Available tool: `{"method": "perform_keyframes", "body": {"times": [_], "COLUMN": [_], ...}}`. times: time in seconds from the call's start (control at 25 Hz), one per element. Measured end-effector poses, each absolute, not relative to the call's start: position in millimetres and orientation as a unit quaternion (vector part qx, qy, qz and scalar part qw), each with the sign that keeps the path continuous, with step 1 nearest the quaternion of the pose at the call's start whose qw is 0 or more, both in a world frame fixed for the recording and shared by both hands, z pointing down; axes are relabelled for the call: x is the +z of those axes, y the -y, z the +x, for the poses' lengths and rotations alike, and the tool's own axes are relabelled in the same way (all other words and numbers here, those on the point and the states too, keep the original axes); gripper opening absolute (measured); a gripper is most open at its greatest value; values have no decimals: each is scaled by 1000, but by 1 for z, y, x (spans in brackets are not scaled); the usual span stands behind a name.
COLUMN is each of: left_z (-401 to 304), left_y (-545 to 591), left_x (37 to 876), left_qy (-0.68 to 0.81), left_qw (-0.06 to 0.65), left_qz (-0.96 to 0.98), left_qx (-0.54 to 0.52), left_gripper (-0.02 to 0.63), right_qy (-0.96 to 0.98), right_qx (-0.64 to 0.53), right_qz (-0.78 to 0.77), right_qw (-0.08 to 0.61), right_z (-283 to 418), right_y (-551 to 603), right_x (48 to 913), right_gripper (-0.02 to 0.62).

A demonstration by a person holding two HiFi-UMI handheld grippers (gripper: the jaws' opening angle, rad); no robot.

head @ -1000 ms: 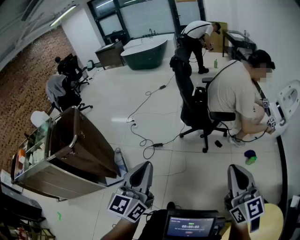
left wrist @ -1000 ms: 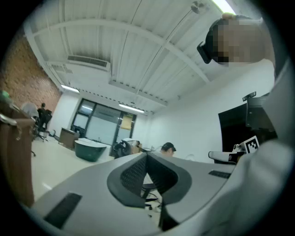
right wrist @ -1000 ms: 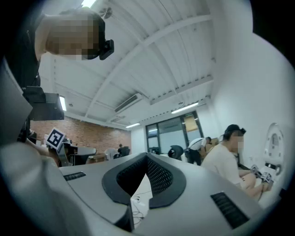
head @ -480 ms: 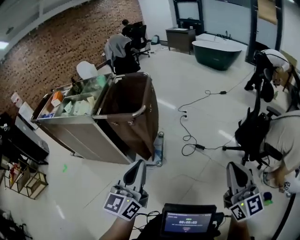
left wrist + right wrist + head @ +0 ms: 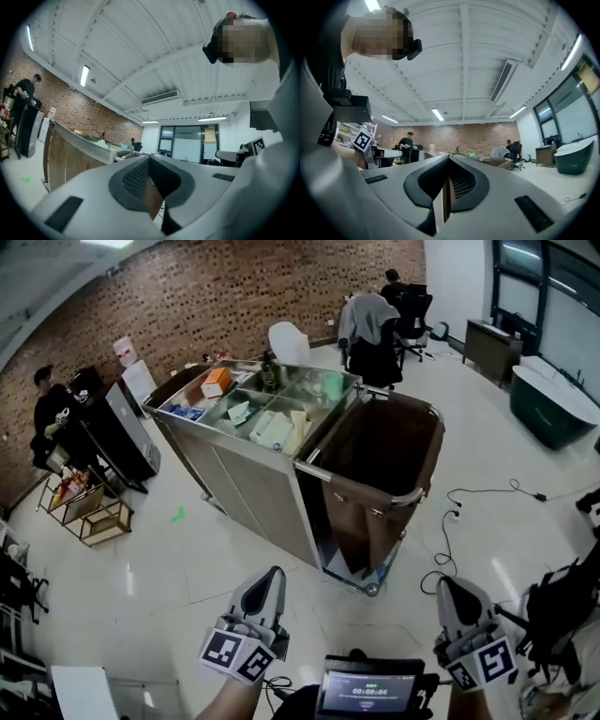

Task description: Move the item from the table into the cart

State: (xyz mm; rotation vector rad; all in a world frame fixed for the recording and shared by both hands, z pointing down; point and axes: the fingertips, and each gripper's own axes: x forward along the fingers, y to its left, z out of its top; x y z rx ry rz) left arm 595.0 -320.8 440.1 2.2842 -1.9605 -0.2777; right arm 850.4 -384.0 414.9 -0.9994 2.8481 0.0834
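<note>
While my left tool (image 5: 271, 574) and right tool (image 5: 451, 587) hover pressed together, empty, the cart (image 5: 255, 491) stands ahead between them.

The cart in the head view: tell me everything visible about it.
The cart is a long metal-looking trolley with side panels, standing upright on the pale floor on small wheels. Its open top is split into compartments holding an orange box, a dark bottle and pale folded items. A brown sack hangs open from a rail at its near end.
</note>
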Motion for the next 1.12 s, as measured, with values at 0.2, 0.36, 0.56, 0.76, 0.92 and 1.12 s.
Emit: {"method": "perform_keyframes", "body": {"times": [0.2,0.36,0.56,0.76,0.92,1.12], "left_z": [541,477,378,253,155,54], "left_y": [343,336,316,275,229,161], "left_x": [429,417,417,431,431,432], "left_qy": [712,762,803,836,853,884], "left_qw": [50,34,26,20,22,25], "left_qz": [696,643,590,542,512,455], "left_qx": [-85,-66,-78,-89,-96,-102], "left_gripper": [0,0,0,0,0,0], "right_qy": [-973,-989,-996,-999,-998,-993], "right_qx": [26,20,9,16,5,0], "right_qz": [-220,-134,-63,7,49,114], "right_qw": [66,62,66,43,42,40], "right_z": [769,685,564,408,281,152], "right_y": [445,464,466,444,416,367], "right_x": [410,408,406,430,429,417], "right_gripper": [8,8,8,8,8,8]}}
